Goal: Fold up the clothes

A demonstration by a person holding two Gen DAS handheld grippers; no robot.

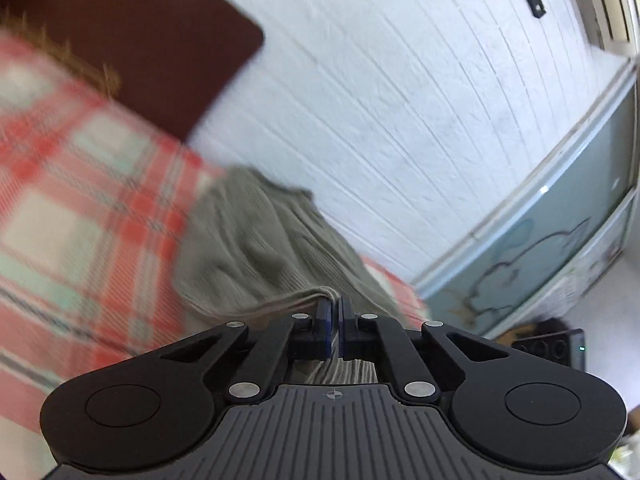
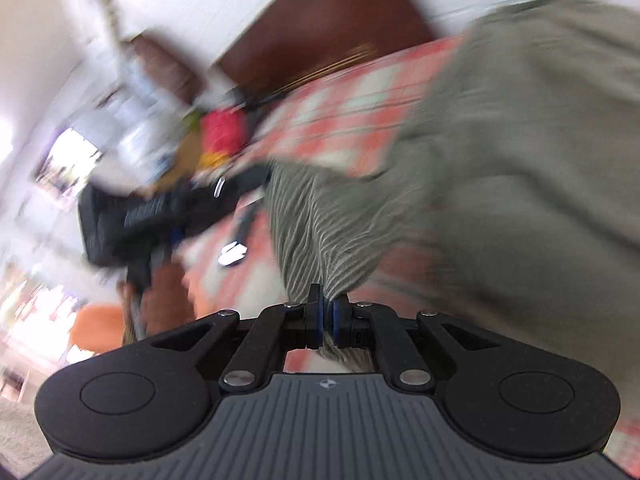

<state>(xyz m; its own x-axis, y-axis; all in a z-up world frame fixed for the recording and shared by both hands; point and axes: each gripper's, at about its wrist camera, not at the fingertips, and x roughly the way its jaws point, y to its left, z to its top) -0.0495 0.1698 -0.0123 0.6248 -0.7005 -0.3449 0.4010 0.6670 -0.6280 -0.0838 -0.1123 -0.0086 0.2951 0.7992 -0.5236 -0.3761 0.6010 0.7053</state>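
Note:
A grey-green knit garment [image 1: 256,240] with a ribbed hem lies partly lifted over a red-and-white plaid bed cover [image 1: 80,200]. My left gripper [image 1: 335,304] is shut on the hem's ribbed edge, and the cloth trails away ahead of the fingers. In the right wrist view the same garment [image 2: 500,140] spreads across the right half of the picture. There my right gripper [image 2: 326,296] is shut on another stretch of ribbed hem, which fans up from the pads. Both views are blurred.
A dark brown headboard [image 1: 140,40] and a white panelled wall [image 1: 400,100] stand behind the bed, with a pale blue cabinet [image 1: 540,248] to the right. A blurred black device [image 2: 152,216] in a hand, a red object [image 2: 222,132] and a small white thing [image 2: 232,254] lie left of the garment.

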